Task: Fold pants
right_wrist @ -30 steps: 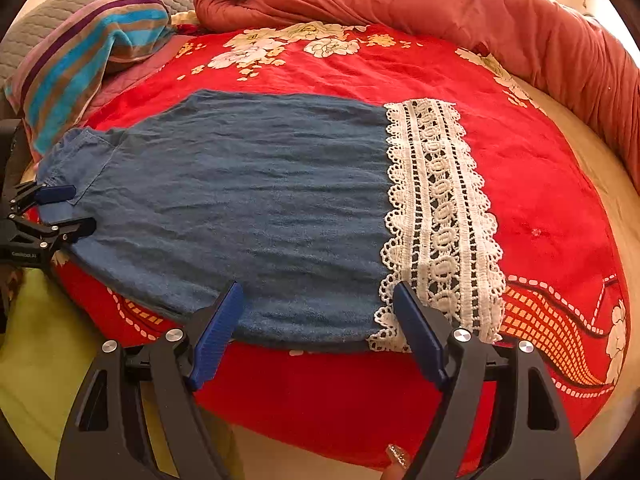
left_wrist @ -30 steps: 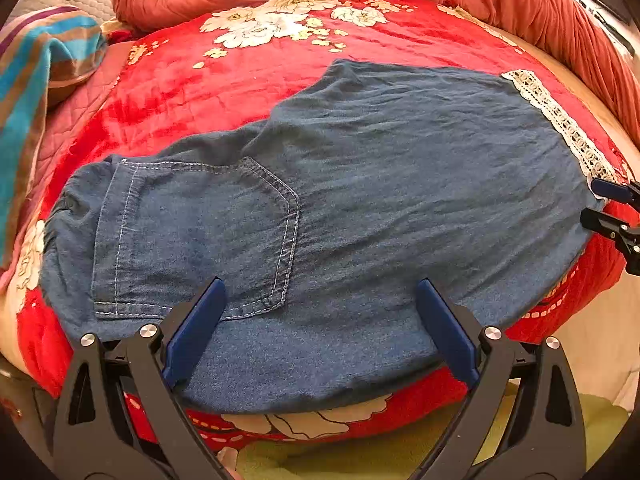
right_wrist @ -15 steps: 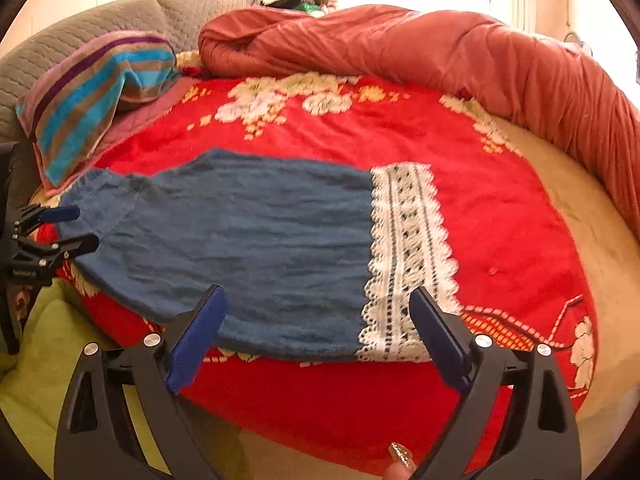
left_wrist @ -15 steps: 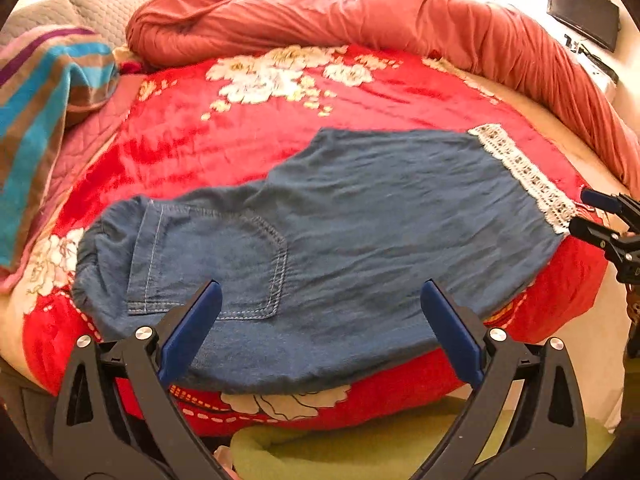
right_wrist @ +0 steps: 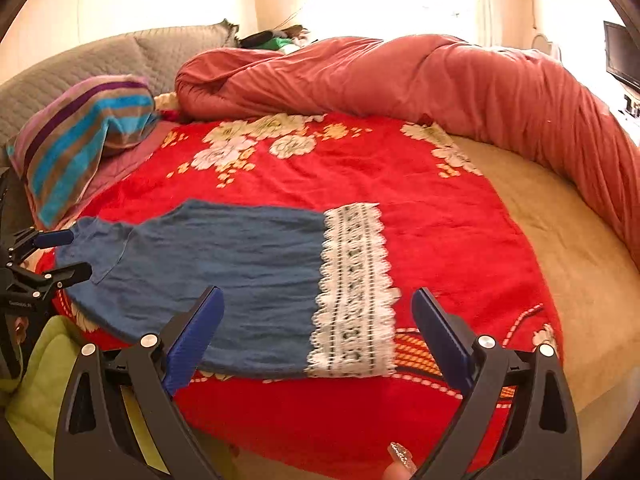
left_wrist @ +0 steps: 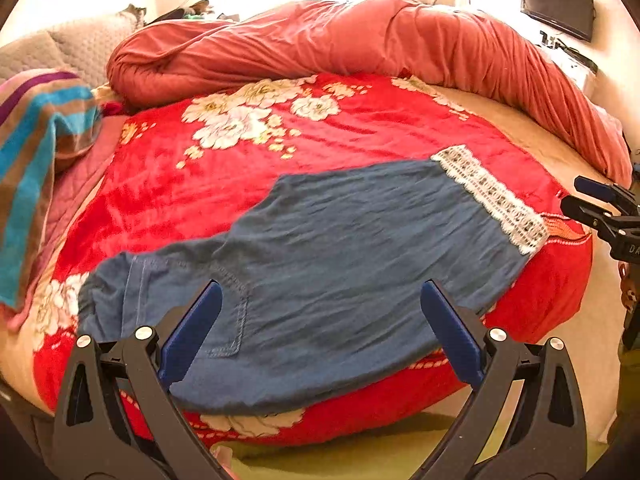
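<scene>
Both of my grippers had pulled up and back from the bed since 1 second ago, so the pants point(left_wrist: 340, 272) looked smaller and lay farther from my blades, and more of the room showed above the bed. My right gripper point(right_wrist: 316, 324) had been narrower then; its jaws were opening, with nothing between them, only hanging over the near edge of the denim. My left gripper point(left_wrist: 320, 320) stood wide apart too, empty, its 2 blue pads above the pocket point(left_wrist: 224, 312) end and the leg.

From the left wrist, the pants lay flat on the red floral blanket point(left_wrist: 320, 132), waist toward 8 o'clock, the lace hem point(left_wrist: 492, 200) toward 2 o'clock. From the right wrist, that lace hem sat at the centre, the waist out at 9 o'clock near my other gripper. A rolled coral duvet point(right_wrist: 400, 80) ran along 12 o'clock, and a striped pillow point(right_wrist: 80, 136) sat at 10 o'clock. A painted fingernail point(right_wrist: 400, 456) showed at 6 o'clock.
</scene>
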### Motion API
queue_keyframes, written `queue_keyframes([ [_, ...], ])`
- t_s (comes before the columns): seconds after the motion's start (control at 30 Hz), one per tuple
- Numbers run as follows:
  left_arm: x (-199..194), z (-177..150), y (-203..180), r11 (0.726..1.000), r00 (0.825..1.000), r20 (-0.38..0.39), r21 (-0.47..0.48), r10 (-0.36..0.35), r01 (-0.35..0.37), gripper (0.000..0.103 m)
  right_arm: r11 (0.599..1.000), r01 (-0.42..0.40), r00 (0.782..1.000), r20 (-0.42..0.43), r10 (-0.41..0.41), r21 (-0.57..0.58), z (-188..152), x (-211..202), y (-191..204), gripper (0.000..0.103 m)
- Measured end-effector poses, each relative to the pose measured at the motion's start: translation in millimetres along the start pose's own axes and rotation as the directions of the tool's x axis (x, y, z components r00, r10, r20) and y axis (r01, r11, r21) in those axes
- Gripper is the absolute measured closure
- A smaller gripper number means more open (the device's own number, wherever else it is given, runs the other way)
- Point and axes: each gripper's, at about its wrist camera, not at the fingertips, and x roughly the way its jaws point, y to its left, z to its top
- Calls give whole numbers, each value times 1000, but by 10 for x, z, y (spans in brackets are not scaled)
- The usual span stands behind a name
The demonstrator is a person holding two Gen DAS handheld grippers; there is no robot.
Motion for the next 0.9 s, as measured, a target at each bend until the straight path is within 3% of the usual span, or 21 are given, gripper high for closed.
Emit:
queue_keyframes([
  [0.47,260,527,-530,994,999,17,102,-38,36,10,995,38,999,12,-40,94,-114,-29,-393,9],
  [0.9,839,908,-867,979,995,-48,181,-87,94,10,988,-43,995,-86,56,147,-383,383,-375,9],
])
